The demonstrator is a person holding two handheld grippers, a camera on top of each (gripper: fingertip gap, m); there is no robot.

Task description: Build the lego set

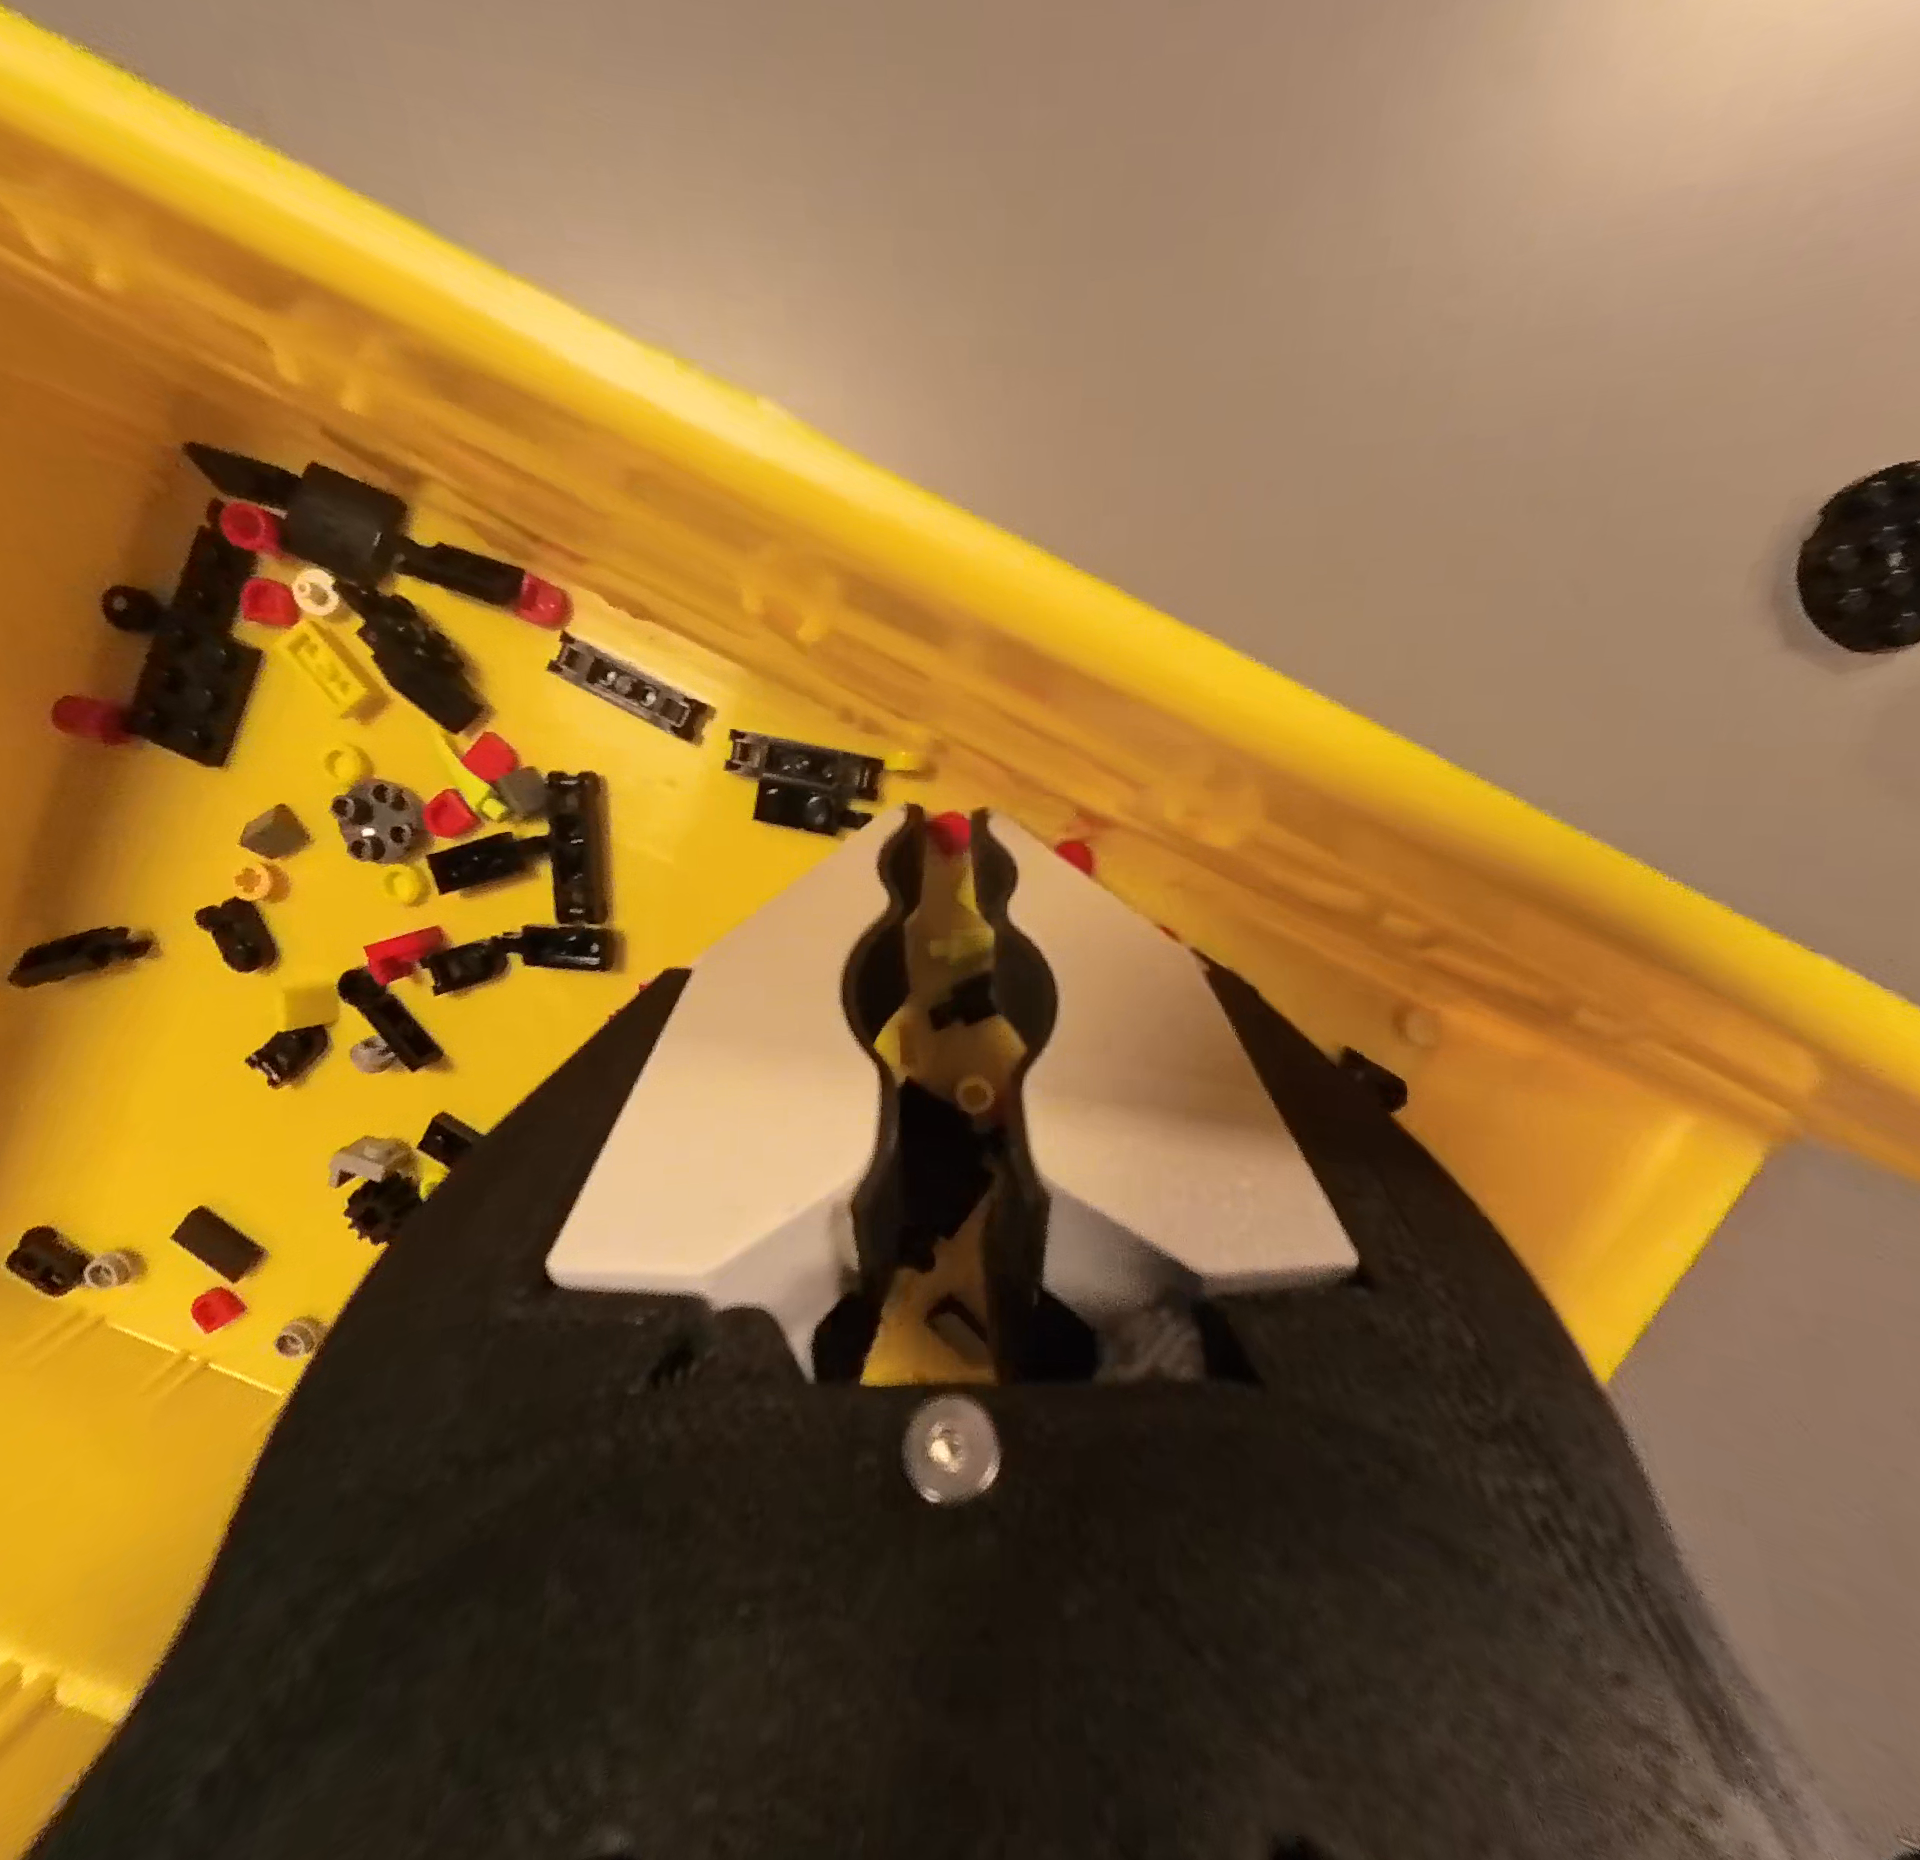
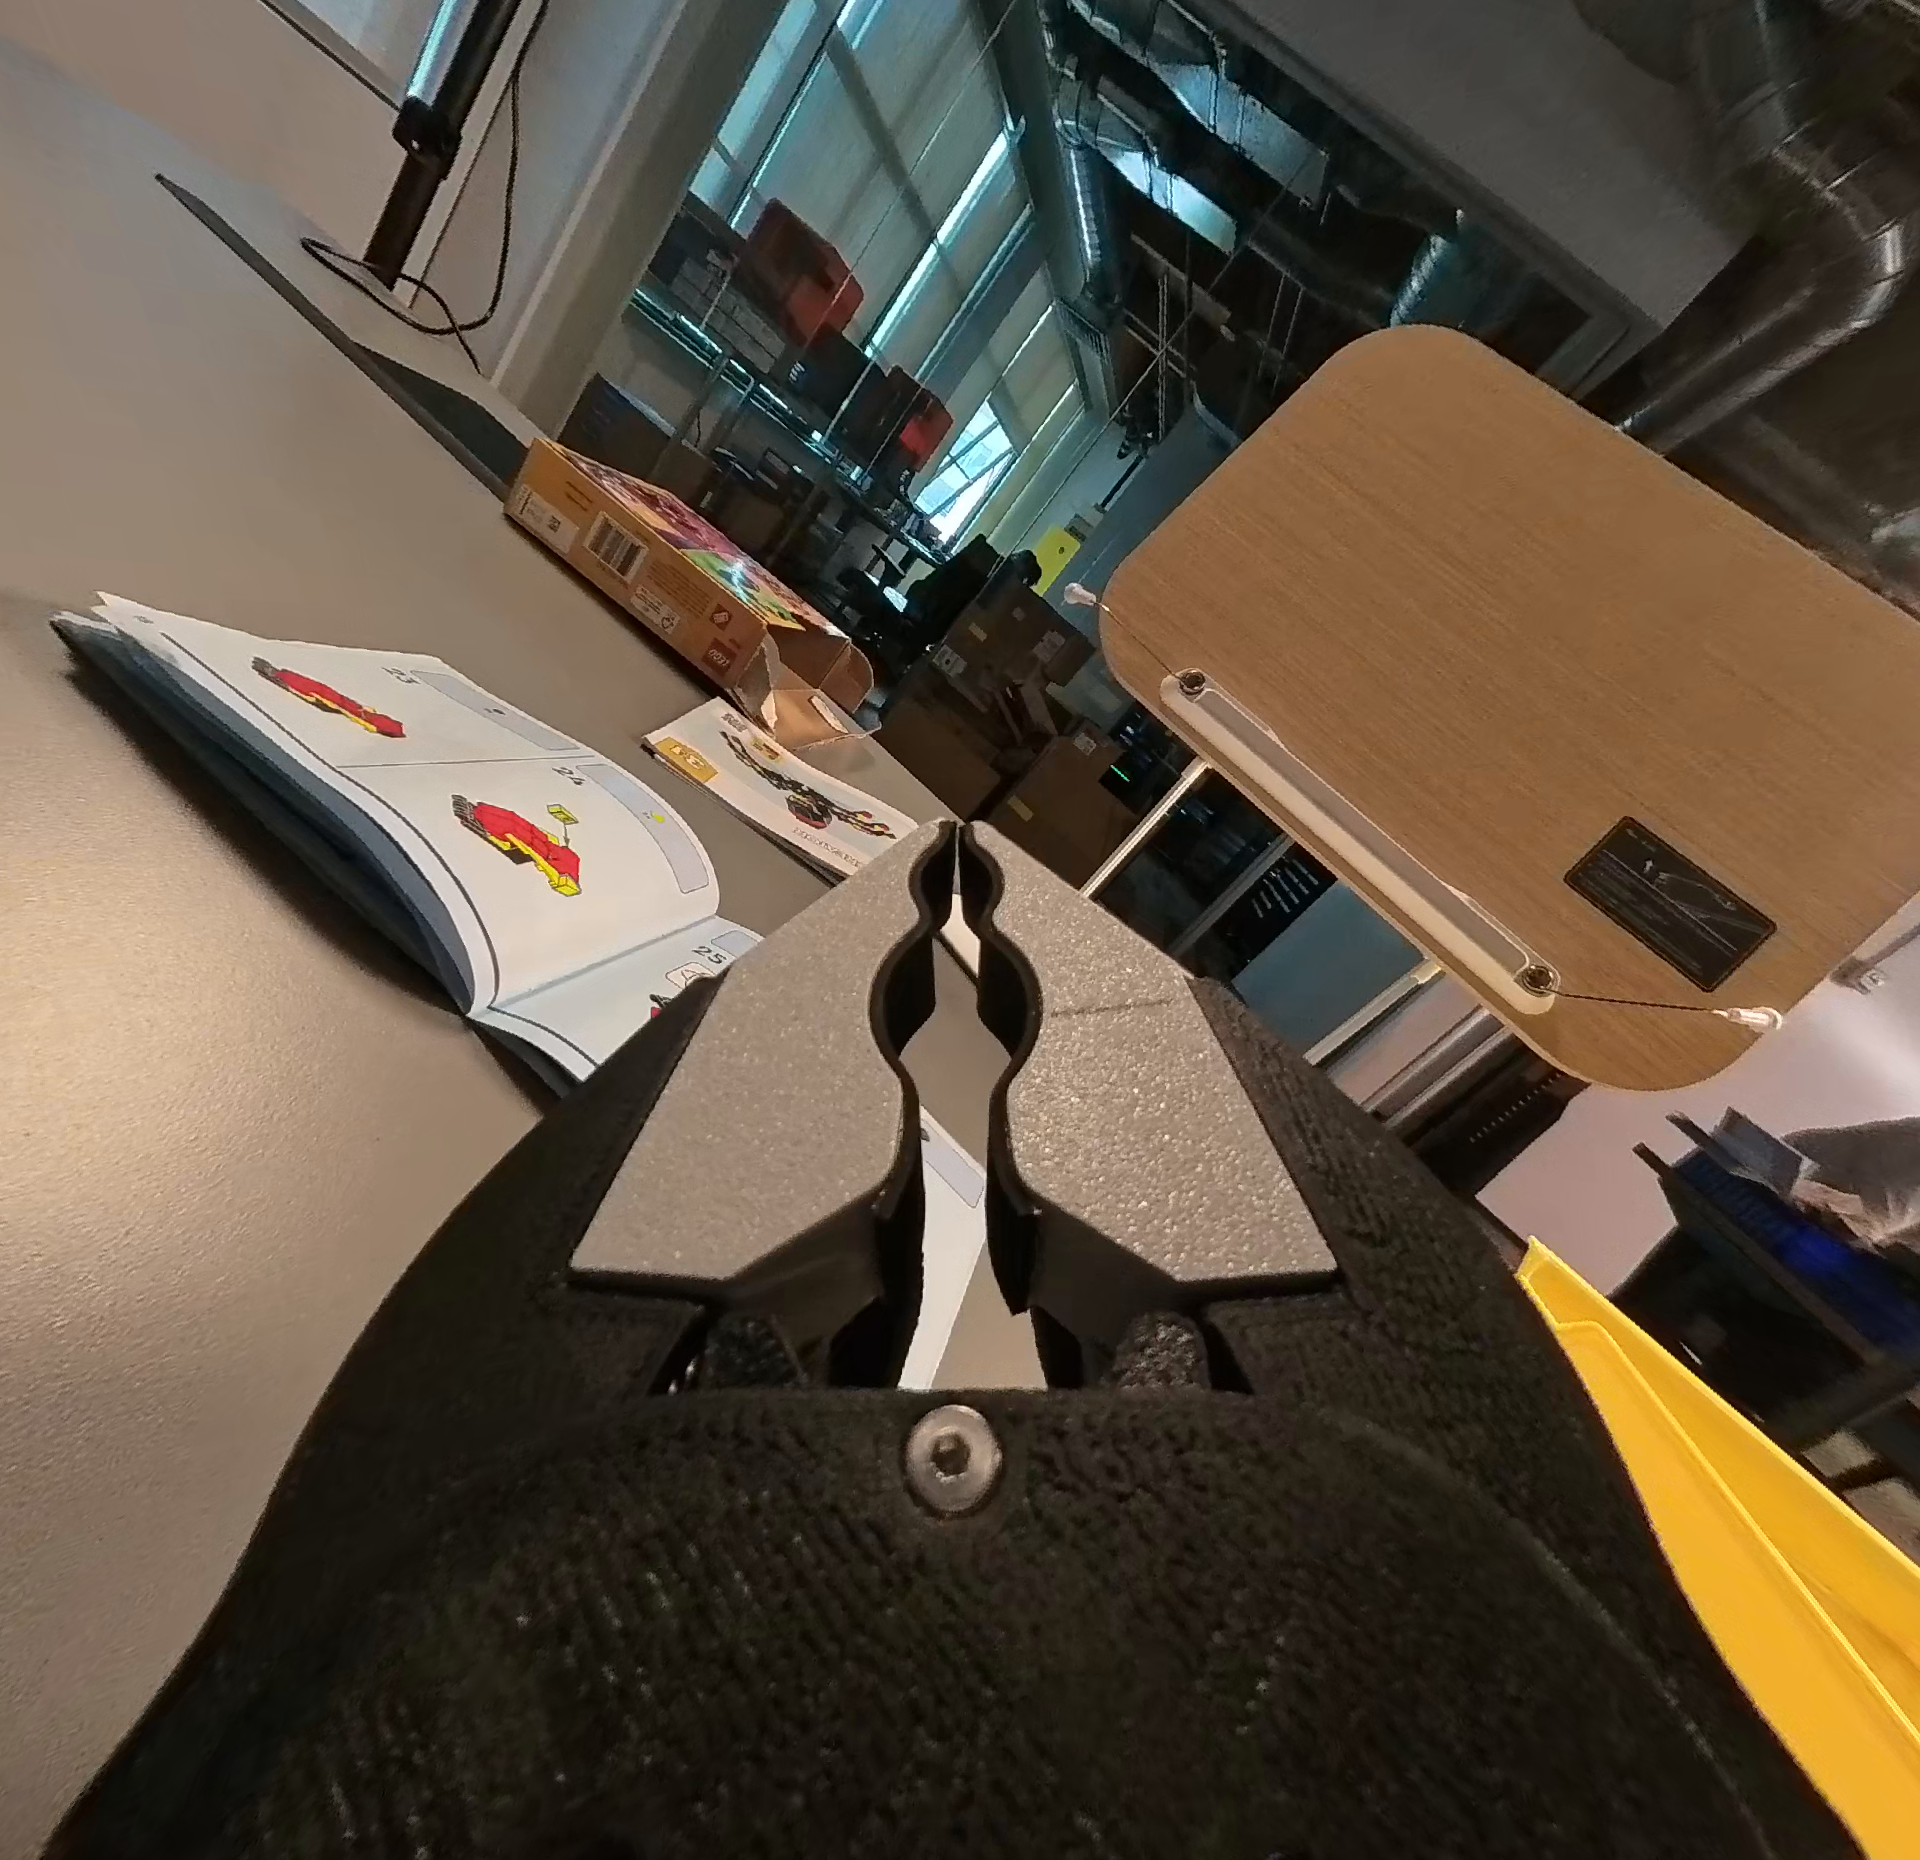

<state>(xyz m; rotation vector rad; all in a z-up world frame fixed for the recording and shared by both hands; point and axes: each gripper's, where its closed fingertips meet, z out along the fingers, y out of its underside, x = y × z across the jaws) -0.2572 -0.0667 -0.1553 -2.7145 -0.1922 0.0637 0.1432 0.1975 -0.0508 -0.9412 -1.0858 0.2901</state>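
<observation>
- The left gripper (image 1: 947,823) reaches into a glossy yellow plastic tray (image 1: 935,605); its black, wavy-edged jaws stand nearly together, with a small red piece (image 1: 945,831) showing in the narrow gap at the tips. Whether it is truly pinched, I cannot tell.
- The loose bricks (image 1: 343,823) lie scattered on the tray floor from nine to eleven o'clock of the gripper: flat black studded plates, small rounded red bits, a grey round piece with holes (image 1: 378,821), and a black cylinder on a rod (image 1: 343,524) against the ribbed wall.
- A black round disc (image 1: 1865,574) sits on the smooth tan table (image 1: 1247,200) outside the tray, at about two o'clock.
- The right gripper (image 2: 957,842) holds nothing; its grainy grey jaws are nearly closed, only a sliver between the tips.
- At ten o'clock of it lies an open paper booklet (image 2: 416,802) with red and yellow drawings; a folded leaflet (image 2: 790,792) and an open cardboard box (image 2: 665,563) lie beyond, at about eleven.
- A rounded wood-grain panel (image 2: 1507,667) stands at two o'clock; a yellow plastic edge (image 2: 1714,1498) shows at four.
</observation>
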